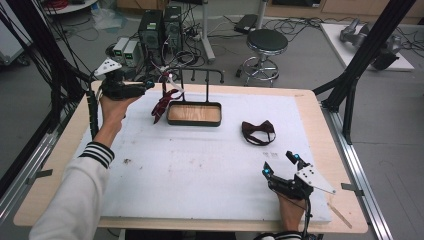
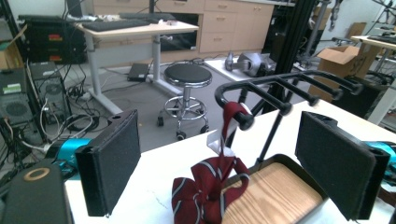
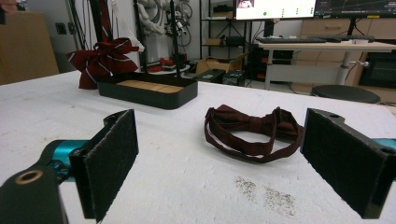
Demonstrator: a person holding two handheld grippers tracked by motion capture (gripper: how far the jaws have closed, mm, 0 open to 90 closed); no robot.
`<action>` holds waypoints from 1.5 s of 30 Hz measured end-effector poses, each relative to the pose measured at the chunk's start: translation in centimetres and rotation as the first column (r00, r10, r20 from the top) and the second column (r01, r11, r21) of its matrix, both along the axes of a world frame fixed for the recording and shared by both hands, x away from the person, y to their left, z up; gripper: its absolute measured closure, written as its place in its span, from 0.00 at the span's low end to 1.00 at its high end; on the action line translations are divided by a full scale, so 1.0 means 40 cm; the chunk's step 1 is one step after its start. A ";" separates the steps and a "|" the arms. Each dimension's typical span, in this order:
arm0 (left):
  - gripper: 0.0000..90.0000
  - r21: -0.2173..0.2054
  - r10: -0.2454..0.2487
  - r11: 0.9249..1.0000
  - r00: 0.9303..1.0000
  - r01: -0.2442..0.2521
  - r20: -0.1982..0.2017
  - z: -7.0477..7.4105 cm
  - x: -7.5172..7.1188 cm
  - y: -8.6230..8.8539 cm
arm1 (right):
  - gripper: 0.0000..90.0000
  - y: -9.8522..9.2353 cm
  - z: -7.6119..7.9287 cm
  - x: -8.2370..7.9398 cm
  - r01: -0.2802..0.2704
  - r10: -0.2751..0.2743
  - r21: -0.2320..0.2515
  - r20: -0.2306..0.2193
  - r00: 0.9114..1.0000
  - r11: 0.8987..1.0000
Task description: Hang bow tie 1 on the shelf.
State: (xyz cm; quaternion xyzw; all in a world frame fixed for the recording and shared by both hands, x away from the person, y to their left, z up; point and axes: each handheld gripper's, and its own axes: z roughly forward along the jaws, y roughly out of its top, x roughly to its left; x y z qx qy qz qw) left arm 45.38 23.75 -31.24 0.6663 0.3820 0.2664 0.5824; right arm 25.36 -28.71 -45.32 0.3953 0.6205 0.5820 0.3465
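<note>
The striped dark red bow tie (image 2: 210, 186) is hanging by its strap from the end peg of the black metal rack (image 2: 285, 91), drooping over the rim of the wooden-bottomed black tray (image 2: 271, 196). The left claw (image 2: 231, 168) is standing released, nothing between its pads. The right claw (image 3: 219, 163) is also released, facing the plain maroon bow tie (image 3: 252, 133) on the white counter (image 3: 177, 186). The strap is sitting near the peg tip, so a bump could be pulling it off.

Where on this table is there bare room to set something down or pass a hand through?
The white mat lies bare across its near middle, between the left sleeve and the right gripper, and along its far right beyond the dark bow tie. It is crowded at the far left: the rack, its wooden tray, the striped bow tie and the left gripper.
</note>
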 end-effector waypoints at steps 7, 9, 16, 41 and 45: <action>0.16 0.003 -0.063 0.998 0.997 0.063 0.050 -0.005 -0.076 0.018 | 0.12 0.003 0.001 0.000 0.006 -0.006 -0.009 -0.001 1.000 1.000; 0.16 0.010 -0.072 0.997 0.996 0.072 0.061 -0.006 -0.097 0.027 | 0.12 0.004 0.000 -0.001 0.008 -0.008 -0.010 -0.004 1.000 1.000; 0.16 -0.028 -0.091 0.995 0.990 0.094 0.109 -0.027 -0.177 0.070 | 0.12 0.006 0.001 0.001 0.014 -0.014 -0.024 -0.007 1.000 1.000; 0.16 0.022 -0.045 0.999 0.976 0.041 0.212 -0.256 -0.400 0.096 | 0.12 0.009 0.001 0.000 0.022 -0.022 -0.036 0.000 1.000 0.999; 0.15 -0.005 -0.032 0.999 0.978 0.034 0.208 -0.273 -0.409 0.101 | 0.12 0.009 0.001 0.000 0.021 -0.021 -0.036 0.005 1.000 0.999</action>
